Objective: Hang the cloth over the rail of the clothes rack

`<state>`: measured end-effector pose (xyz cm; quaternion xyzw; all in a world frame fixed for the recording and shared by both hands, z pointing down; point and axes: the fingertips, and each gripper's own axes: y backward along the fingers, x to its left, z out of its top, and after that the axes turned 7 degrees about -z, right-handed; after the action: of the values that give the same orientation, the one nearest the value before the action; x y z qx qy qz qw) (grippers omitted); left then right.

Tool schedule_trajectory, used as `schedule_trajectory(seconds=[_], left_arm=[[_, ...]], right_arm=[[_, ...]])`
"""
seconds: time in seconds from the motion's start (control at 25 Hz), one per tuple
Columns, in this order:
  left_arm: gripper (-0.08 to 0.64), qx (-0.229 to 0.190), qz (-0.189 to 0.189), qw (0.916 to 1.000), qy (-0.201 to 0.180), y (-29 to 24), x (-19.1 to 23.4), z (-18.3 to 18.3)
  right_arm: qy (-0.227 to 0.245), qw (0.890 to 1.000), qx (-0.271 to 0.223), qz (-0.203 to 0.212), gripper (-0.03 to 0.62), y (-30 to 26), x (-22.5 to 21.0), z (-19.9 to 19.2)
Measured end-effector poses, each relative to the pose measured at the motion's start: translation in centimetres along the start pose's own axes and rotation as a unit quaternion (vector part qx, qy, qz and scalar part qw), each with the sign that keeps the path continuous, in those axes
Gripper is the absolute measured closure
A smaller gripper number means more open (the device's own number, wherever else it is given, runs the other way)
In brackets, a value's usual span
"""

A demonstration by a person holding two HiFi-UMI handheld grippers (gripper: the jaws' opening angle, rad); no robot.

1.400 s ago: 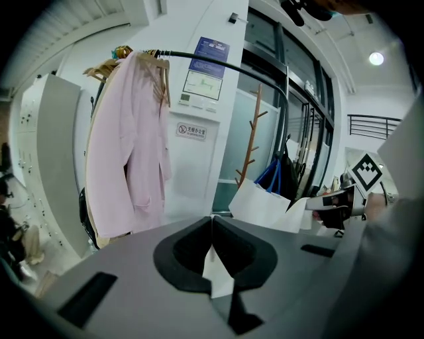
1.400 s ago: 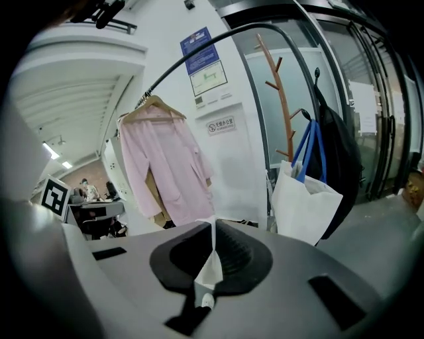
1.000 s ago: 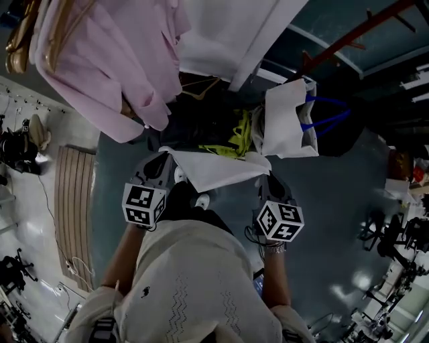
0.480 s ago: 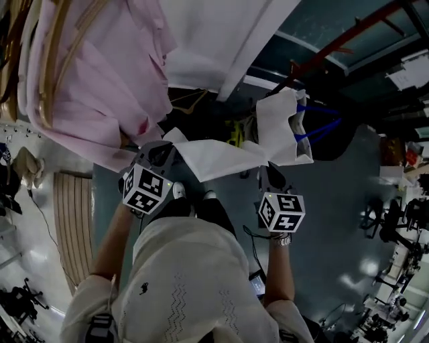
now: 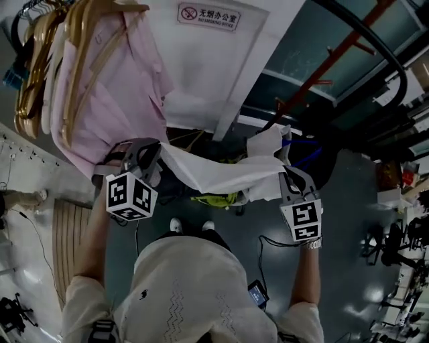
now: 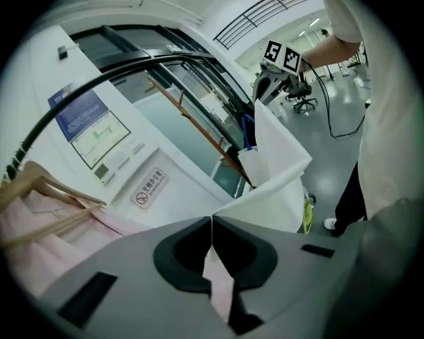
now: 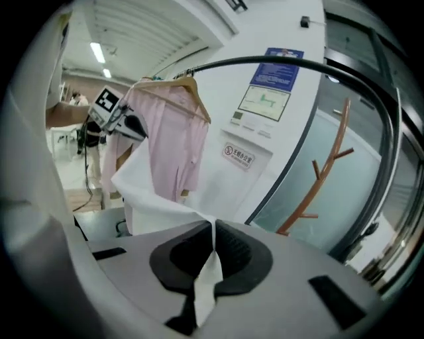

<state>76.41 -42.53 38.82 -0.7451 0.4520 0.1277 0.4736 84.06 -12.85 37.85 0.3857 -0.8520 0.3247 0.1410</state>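
- The left claw (image 5: pixel 155 153) is closed tight on one corner of the white cloth (image 5: pixel 214 171); its own view shows the two dark pads pressed together, with a thin strip of fabric running down between them
- The right claw (image 5: pixel 285 177) is likewise clamped on the opposite corner, and in its own view a fold of the cloth is pinched in the seam between its pads
- The cloth hangs in the air between the two claws, stretched out in front of the person's chest, with its middle sagging a little and its lower edge loose
- It touches no part of the black rail (image 5: pixel 375 37), which curves across the upper right of the head view, so the cloth is not yet over it
- A pink shirt (image 5: pixel 120 87) on wooden hangers (image 5: pixel 74 40) hangs at the left, and the left claw sits just beside its lower edge
- Behind the cloth stands a white wall panel with a no-smoking sign (image 5: pixel 209 15) near its top
- A reddish branched stand (image 5: pixel 335 60) rises at the right in front of a glass wall
- A white bag (image 5: pixel 267 142) with blue handles shows just past the right end of the cloth, partly covered by it
- On the grey floor, under the cloth, lies something yellow-green (image 5: pixel 218 199), close to the person's shoes (image 5: pixel 175 226)
- Each claw carries a cube with black and white square markers, facing the head camera
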Motion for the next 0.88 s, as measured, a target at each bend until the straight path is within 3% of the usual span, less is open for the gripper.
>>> schedule_trajectory(seconds=[0.16,0.28,0.56,0.76,0.88], left_arm=[[0.545,0.009,0.044,0.9988,-0.017,3.5,3.6,1.6],[0.545,-0.005,0.049,0.9988,-0.002,6.5,4.8,3.3],[0.545,-0.016,0.09,0.9957,-0.015,12.9,8.4,6.5],[0.545,0.021,0.145,0.9865,-0.073,14.7,11.6,8.2],[0.545,0.017,0.162,0.9834,-0.081,15.7,13.4,9.6]], right_arm=[[0.074,0.996,-0.024,-0.042,0.572,2.0,-4.5,2.8],[0.113,0.99,-0.05,-0.075,0.572,3.8,-7.4,4.8],[0.139,0.978,-0.094,-0.12,0.572,7.6,-13.4,8.3],[0.169,0.969,-0.114,-0.14,0.572,9.0,-15.1,11.4],[0.177,0.96,-0.136,-0.171,0.572,11.0,-16.8,14.0]])
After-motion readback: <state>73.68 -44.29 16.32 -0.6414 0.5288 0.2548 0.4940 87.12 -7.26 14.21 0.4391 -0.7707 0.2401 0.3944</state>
